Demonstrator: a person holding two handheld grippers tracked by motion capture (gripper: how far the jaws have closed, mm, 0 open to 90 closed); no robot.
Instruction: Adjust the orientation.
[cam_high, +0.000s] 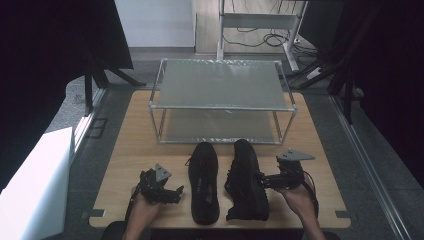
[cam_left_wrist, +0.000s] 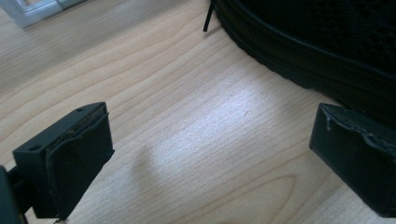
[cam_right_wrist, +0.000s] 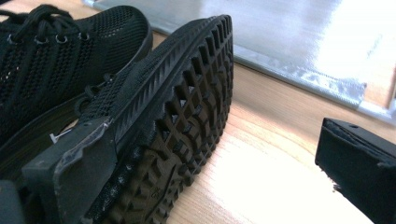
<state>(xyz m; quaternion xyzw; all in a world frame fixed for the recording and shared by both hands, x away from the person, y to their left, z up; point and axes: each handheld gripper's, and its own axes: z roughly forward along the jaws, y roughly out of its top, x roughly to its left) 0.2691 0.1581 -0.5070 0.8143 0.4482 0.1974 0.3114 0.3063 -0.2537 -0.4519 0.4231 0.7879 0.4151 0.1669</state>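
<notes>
Right gripper (cam_high: 264, 181), jaws apart, is touching the tipped black mesh sneaker (cam_high: 246, 180), lugged sole showing. Left gripper (cam_high: 176, 192), jaws apart, is hovering beside the upright sneaker (cam_high: 204, 182).

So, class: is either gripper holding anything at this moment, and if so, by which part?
Nothing is held. The left gripper is open over bare table; the right gripper is open beside the tipped right shoe, one finger against its sole edge.

Grey floor (cam_high: 350, 145) around wooden table (cam_high: 310, 130); white desk frame (cam_high: 257, 22) and cables (cam_high: 260, 40) beyond its far edge.
</notes>
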